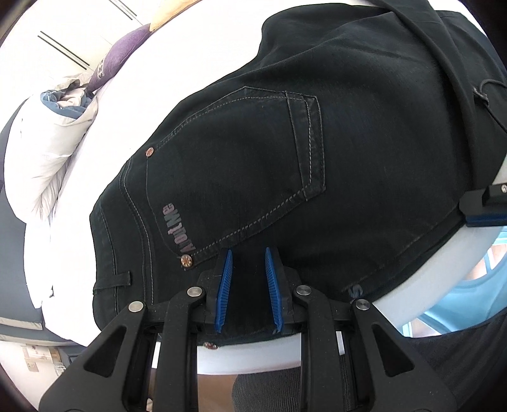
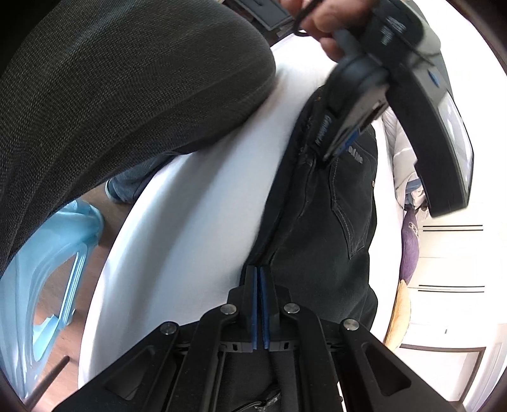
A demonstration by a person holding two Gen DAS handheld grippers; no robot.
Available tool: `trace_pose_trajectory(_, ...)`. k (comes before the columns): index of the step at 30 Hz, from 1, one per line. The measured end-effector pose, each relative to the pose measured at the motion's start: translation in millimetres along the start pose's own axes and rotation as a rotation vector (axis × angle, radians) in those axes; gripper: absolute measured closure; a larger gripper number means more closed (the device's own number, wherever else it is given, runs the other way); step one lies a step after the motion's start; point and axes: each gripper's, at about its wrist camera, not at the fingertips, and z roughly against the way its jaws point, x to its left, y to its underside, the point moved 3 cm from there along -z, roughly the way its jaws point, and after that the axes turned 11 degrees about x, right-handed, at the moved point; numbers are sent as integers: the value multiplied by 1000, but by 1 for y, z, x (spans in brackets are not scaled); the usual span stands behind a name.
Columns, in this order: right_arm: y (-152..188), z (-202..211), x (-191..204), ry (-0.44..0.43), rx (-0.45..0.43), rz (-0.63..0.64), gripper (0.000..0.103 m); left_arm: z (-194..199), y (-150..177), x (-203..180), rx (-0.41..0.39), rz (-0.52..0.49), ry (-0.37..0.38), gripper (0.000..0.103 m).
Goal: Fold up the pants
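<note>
The bed (image 1: 133, 104) w/ white sheet is the biggest thing, it fills the background in both views and its rounded edge runs near the bottom of each. On it lie the black pants (image 1: 317, 142), spread flat w/ the back side up; they cover most of the left wrist view. In the right wrist view the pants (image 2: 332, 228) run as a long dark strip from the fingers up to the other tool.

A white duvet (image 1: 41, 149) is bunched at the left side of the bed, and a purple pillow (image 1: 122, 52) lies just beside it, further up. A light blue plastic stool (image 2: 47, 269) stands on the wood floor beside the bed. A person's leg in grey fabric (image 2: 111, 88) fills the upper left of the right wrist view.

The back pocket (image 1: 253, 164) has pale stitching, copper rivets at its corners and grey printed letters along one side.

The left gripper (image 1: 248, 250) has its blue pads a narrow gap apart, w/ a fold of the waistband cloth between them, so it is gripping the pants near the bed edge. The right gripper (image 2: 259, 267) has its pads almost touching, pinching a thin edge of the pants. A hand (image 2: 320, 19) holds the left tool at the top of that view.
</note>
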Motion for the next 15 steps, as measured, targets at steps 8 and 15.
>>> trace_pose_trajectory(8,2,13,-1,-61,-24,-52,101,3,15,-2,-4,7,1,82)
trace_pose_trajectory(15,5,27,-8,-60,-58,-177,103,17,21,2,-35,33,-12,82)
